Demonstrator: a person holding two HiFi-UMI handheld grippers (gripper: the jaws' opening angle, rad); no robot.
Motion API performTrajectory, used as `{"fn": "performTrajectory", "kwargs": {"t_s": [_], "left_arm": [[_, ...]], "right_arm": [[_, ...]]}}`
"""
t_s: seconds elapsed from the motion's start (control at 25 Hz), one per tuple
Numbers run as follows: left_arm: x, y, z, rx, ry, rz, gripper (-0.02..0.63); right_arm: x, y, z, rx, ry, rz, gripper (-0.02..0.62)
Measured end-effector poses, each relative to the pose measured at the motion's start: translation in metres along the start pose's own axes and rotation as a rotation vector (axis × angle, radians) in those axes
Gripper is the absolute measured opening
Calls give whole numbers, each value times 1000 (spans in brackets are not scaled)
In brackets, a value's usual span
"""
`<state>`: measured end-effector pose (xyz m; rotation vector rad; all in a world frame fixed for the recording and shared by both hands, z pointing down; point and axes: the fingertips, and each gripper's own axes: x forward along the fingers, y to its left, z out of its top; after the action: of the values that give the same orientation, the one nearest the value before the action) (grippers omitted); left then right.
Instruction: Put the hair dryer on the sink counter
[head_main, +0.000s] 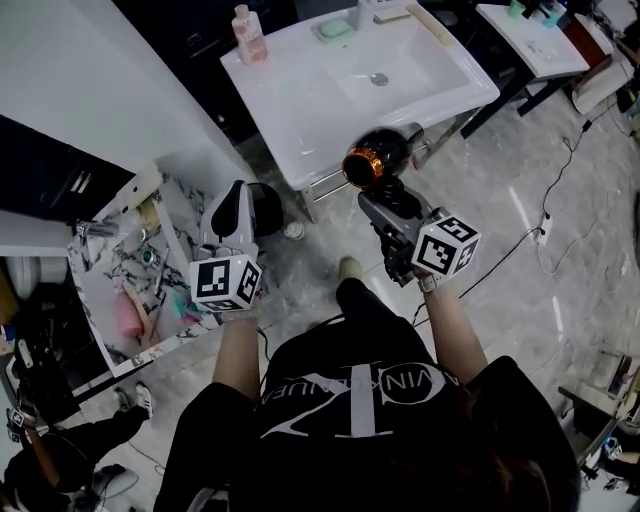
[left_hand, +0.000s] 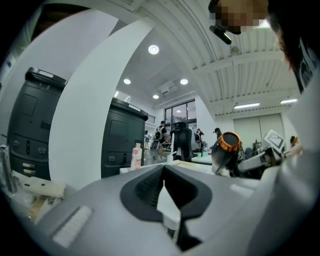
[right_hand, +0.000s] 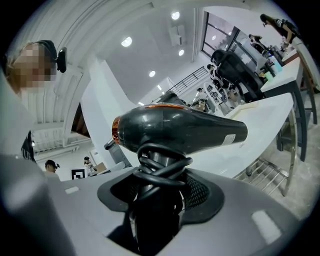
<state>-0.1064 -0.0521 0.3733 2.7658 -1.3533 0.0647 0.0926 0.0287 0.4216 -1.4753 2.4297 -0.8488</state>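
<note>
My right gripper (head_main: 388, 192): clamped on the hair dryer (head_main: 374, 158) by its handle, centre frame.
My left gripper (head_main: 238, 205): jaws together, empty, left of centre.
Sink counter (head_main: 290, 100): top centre.

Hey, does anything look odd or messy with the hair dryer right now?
The hair dryer has its cord bunched in loose loops right where the right gripper clamps it. Nothing else about it looks damaged.

hair dryer (right_hand: 180, 132): black, copper ring, cord-wrapped handle | near sink counter (head_main: 300, 105)
</note>
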Motion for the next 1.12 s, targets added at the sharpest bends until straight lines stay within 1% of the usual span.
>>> {"fn": "performTrajectory", "kwargs": {"t_s": [0.2, 0.52, 0.72, 0.96, 1.12], "left_arm": [[30, 9, 0, -5, 8, 62, 0], [67, 4, -8, -14, 10, 118, 0], [75, 0, -14, -11, 32, 126, 0], [83, 12, -18, -14, 47, 155, 0], [97, 27, -27, -21, 65, 164, 0]], "right_arm": [[21, -28, 16, 4, 41, 34, 254], [46, -62, 26, -58, 146, 77, 255], [61, -72, 25, -89, 215, 77, 255], [87, -74, 23, -125, 275, 109, 255], [109, -82, 22, -117, 299, 107, 255]]}}
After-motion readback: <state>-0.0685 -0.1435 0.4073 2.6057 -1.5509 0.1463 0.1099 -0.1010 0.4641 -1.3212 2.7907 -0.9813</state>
